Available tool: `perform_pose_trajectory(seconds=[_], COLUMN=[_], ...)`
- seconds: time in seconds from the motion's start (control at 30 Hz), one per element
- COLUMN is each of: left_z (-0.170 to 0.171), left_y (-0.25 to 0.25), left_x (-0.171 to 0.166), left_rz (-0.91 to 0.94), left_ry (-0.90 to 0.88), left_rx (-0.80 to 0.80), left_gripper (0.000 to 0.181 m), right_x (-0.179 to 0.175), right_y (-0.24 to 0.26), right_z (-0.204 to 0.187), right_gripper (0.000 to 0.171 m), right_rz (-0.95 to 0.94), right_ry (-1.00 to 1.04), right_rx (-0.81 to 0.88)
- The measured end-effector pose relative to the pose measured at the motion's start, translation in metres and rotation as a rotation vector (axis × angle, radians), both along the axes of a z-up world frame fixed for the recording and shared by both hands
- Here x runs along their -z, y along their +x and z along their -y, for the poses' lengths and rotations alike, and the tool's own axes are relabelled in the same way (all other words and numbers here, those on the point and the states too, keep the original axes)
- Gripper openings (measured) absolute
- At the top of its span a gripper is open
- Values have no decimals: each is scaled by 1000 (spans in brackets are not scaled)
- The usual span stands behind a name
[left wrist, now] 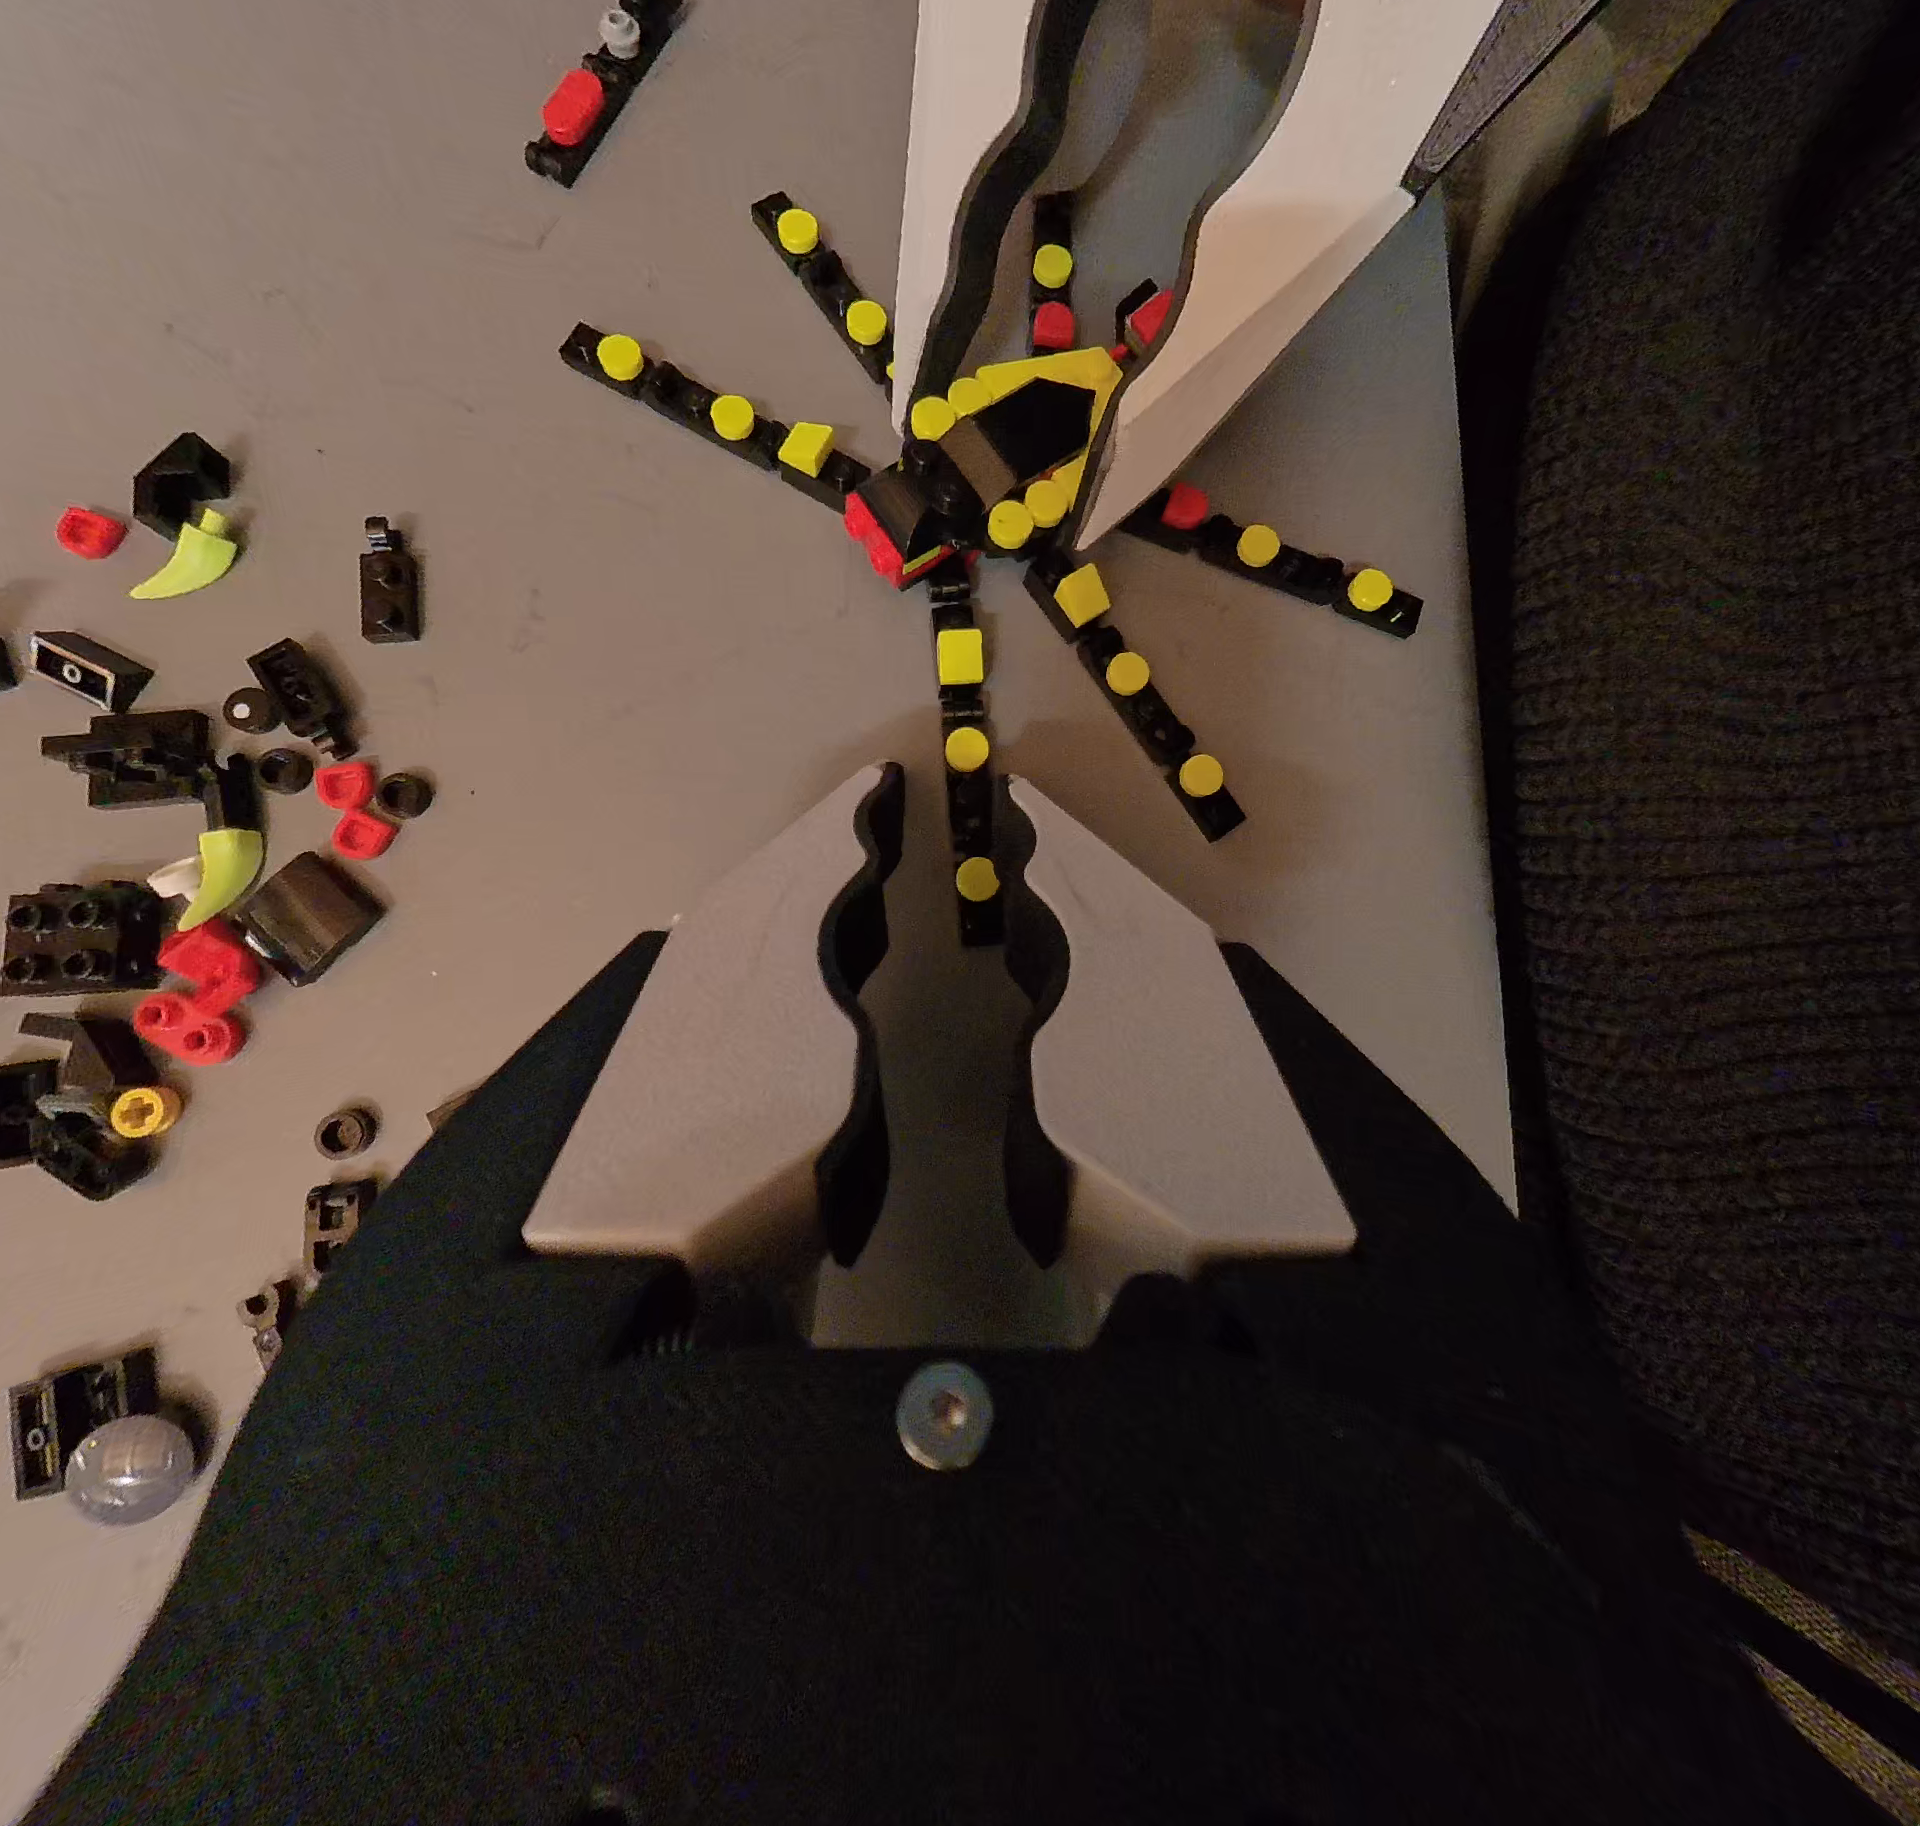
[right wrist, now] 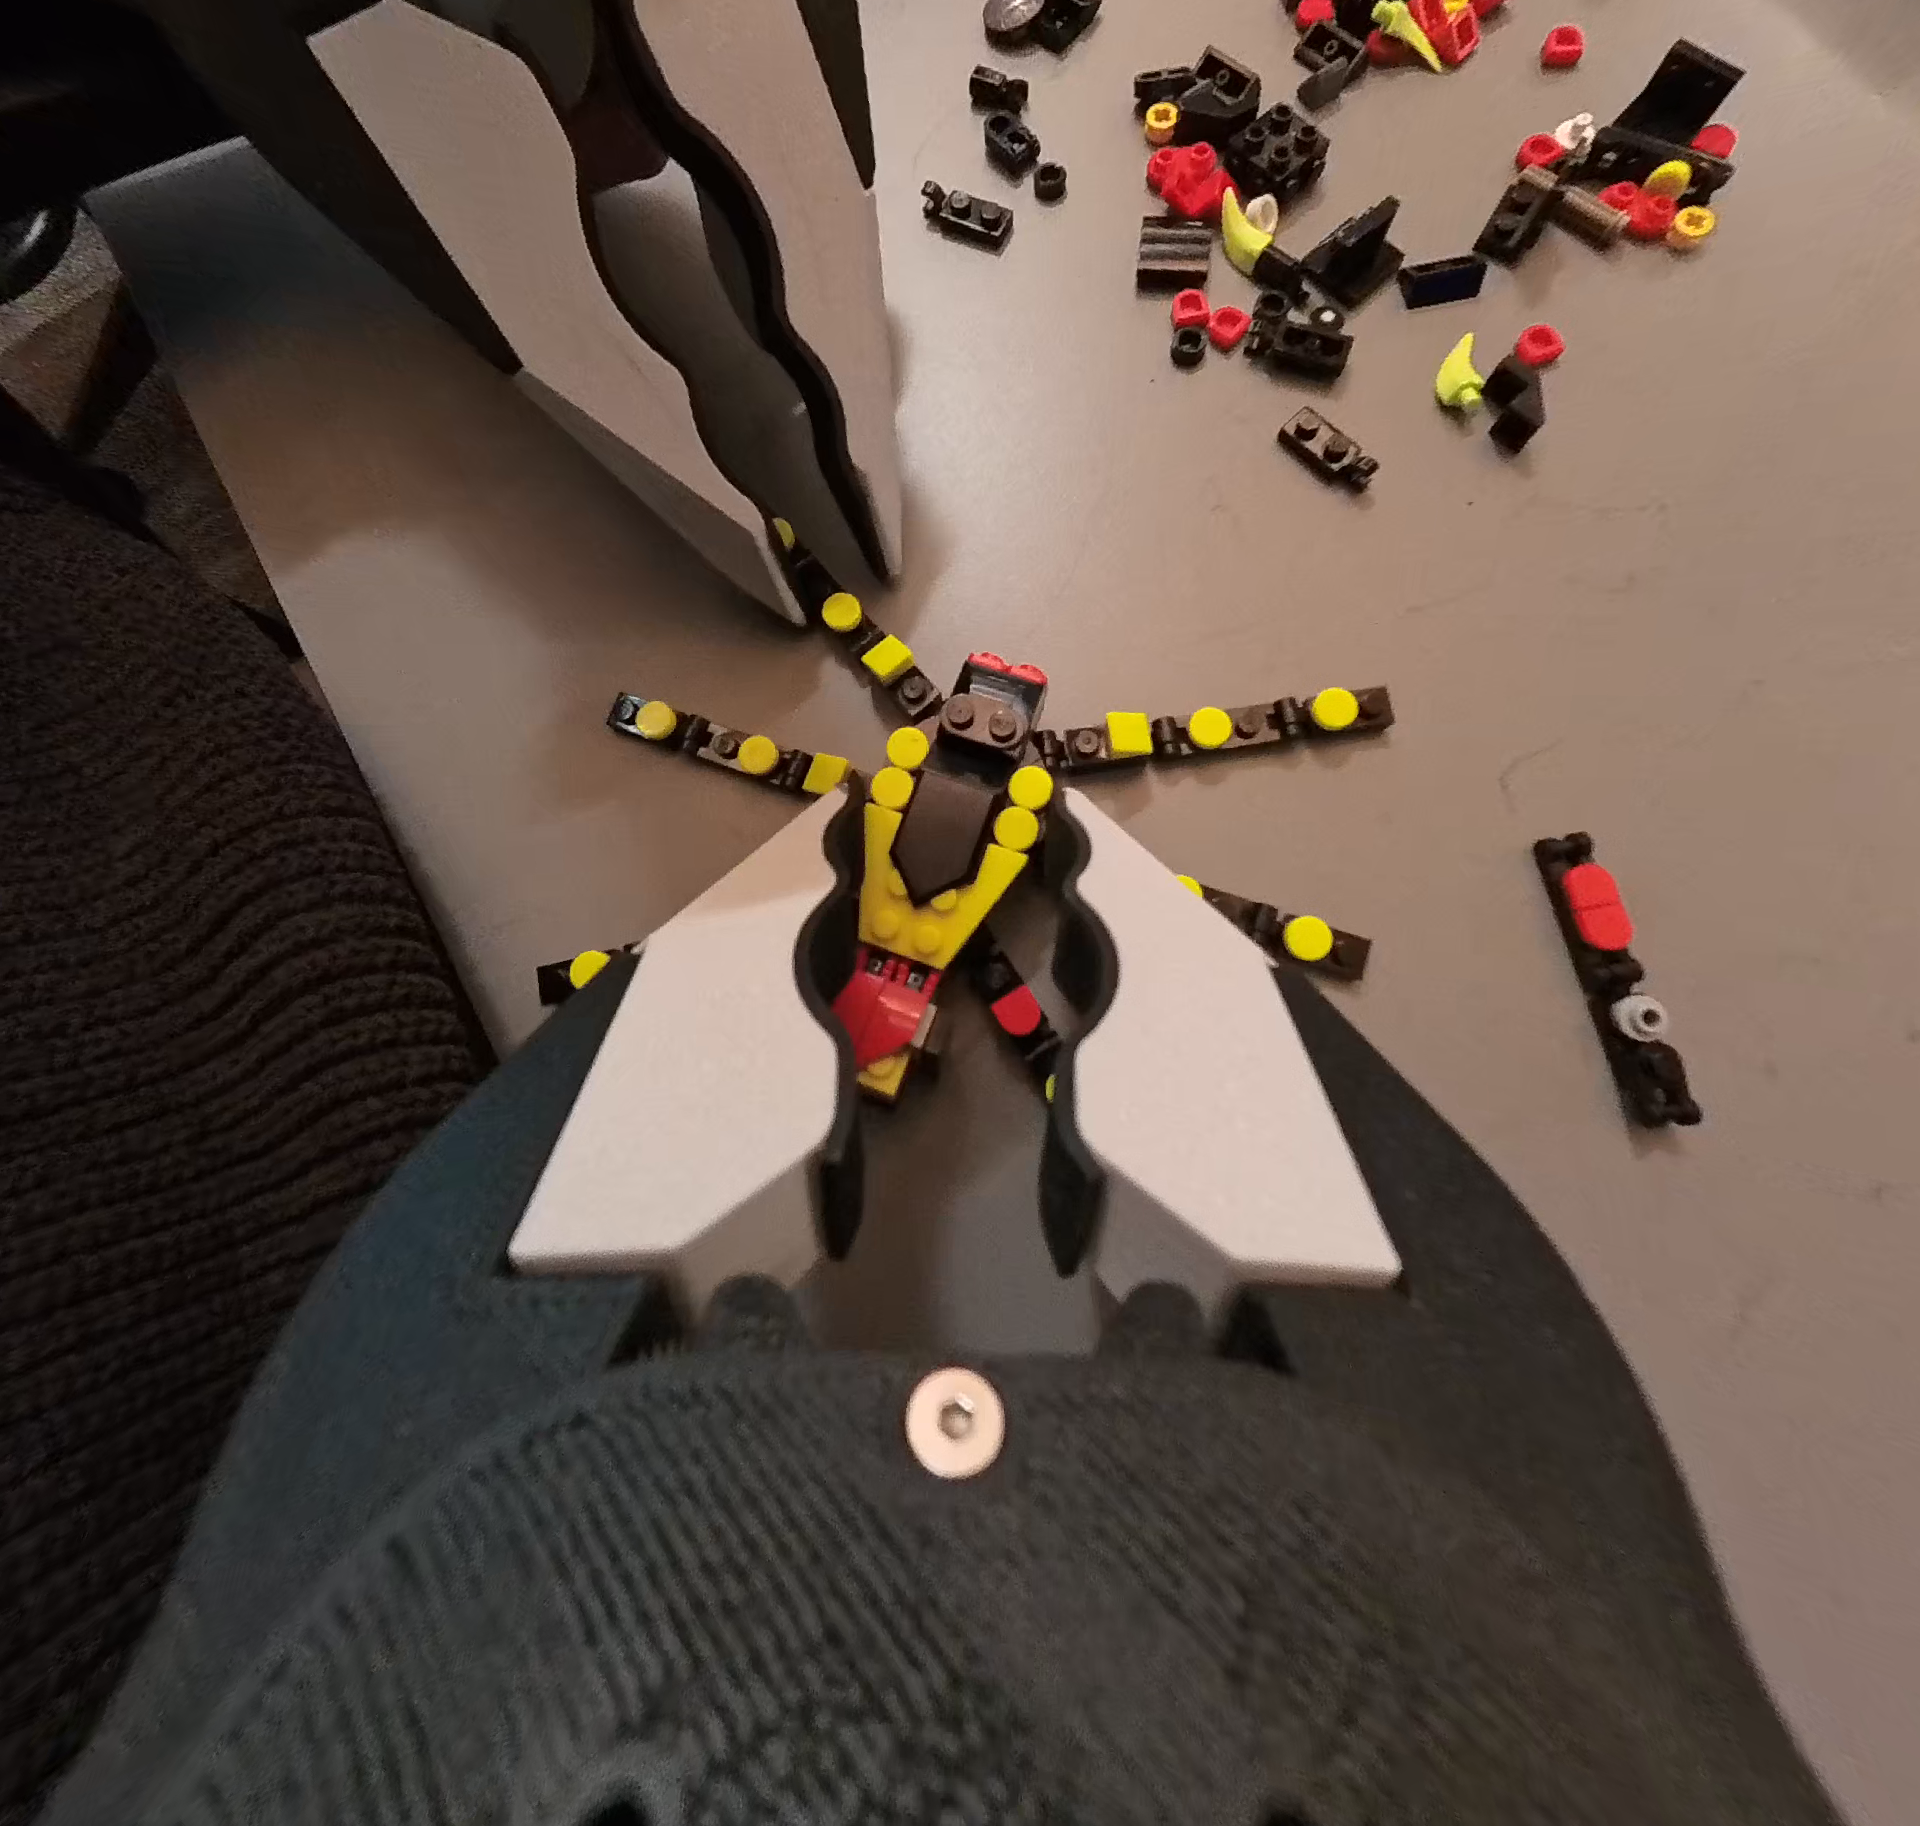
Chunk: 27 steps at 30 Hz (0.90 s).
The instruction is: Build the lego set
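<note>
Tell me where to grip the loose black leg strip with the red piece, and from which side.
Grip the strip across its narrow width, on the bare black part between the red piece and the grey stud, coming from above. It lies flat on the table, alone, so both long edges are open to a tool's fingers.

Left hand-held gripper [left wrist: 951, 779] jaws parted, tips down; right hand-held gripper [right wrist: 951, 810] jaws parted, angled down.

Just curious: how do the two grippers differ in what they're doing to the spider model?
The right gripper brackets the spider's yellow-and-black body; the left gripper straddles only one leg. The right reaches over the model's middle; the left sits at that leg's outer end. Both have grey fingers with wavy black pads.
</note>
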<state>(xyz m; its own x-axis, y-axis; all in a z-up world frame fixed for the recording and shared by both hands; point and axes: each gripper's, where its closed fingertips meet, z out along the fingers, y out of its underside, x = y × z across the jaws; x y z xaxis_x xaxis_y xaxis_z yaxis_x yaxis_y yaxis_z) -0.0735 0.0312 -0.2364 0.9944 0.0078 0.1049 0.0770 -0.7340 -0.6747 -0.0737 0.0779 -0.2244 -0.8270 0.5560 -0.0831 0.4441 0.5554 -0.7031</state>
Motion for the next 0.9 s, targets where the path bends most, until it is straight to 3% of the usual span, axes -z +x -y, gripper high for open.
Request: perform_pose_trajectory(seconds=[0.03, 0.17, 0.43, 0.57, 0.77, 0.9], left_z=[0, 0, -6, -14, -13, -9], left_y=[0, 0, -10, -10, -7, -8], left_x=[0, 0, -16, -35, -18, -6], left_rz=[-2, 0, 3, -6, -42, -58], left_ry=[-1, -1, 92, 183, 96, 43], left_rx=[0, -3, -50, -62, -44, -37], left_gripper=[16, 17, 53, 57, 57, 57], right_x=[0, 0, -2, -19, -27, -15], right_y=[0, -1, -19, -18, -20, -2], right_z=[0, 0, -6, -3, -38, -55], right_gripper=[33, 33, 34, 58, 43, 50], right_rz=[0, 0, 13, -8, -23, 5], right_ry=[0, -17, -78, -143, -119, -26], right_rx=[0, 11, 205, 172, 96, -49])
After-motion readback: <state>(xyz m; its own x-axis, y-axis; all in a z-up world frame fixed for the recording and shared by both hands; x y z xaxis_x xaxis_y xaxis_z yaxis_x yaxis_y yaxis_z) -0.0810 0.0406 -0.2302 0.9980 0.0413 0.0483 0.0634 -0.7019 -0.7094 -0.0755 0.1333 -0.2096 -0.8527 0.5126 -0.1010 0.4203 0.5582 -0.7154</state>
